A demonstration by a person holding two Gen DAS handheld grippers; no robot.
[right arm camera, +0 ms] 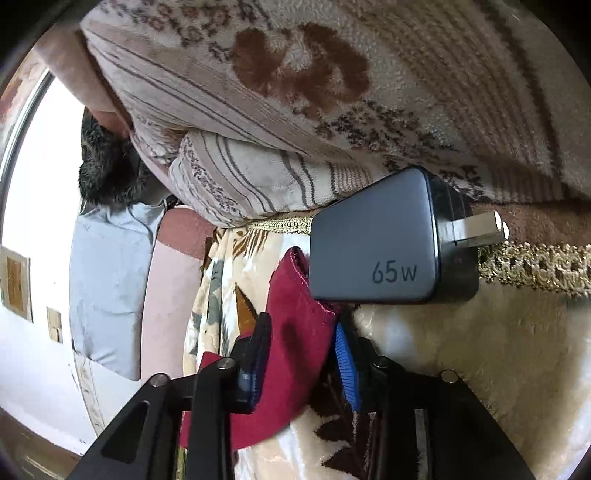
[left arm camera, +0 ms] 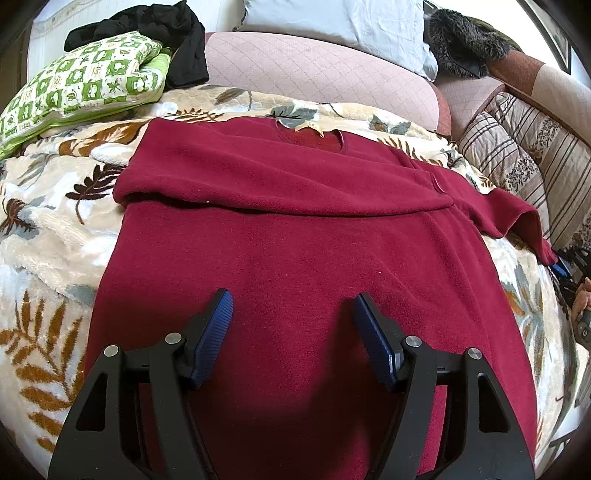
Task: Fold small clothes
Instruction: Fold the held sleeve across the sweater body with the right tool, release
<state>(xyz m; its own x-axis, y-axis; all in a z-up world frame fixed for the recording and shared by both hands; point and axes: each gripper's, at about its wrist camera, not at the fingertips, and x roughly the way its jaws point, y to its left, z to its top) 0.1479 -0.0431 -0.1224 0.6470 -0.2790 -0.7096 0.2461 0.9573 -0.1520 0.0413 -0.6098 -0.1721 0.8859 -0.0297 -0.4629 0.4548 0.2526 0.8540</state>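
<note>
Leaf-print blanket (left arm camera: 55, 229) covers the bed surface, lower left of the left wrist view. Green-and-white patterned pillow (left arm camera: 85, 81) lies upper left, with a black garment (left arm camera: 177, 33) touching its upper right corner. Pink quilted cushion (left arm camera: 314, 70) at top centre; pale blue pillow (left arm camera: 332, 18) above it. Dark charger block marked "65w" (right arm camera: 373, 254) at centre right of the right wrist view, prongs pointing right, just beside a striped cushion (right arm camera: 258, 184).

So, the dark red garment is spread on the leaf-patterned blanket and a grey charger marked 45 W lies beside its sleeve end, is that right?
Not quite: the grey charger is marked 65 W, as the right wrist view shows. The rest holds: the dark red garment is spread on the leaf-patterned blanket, and the charger lies beside its sleeve end.
</note>
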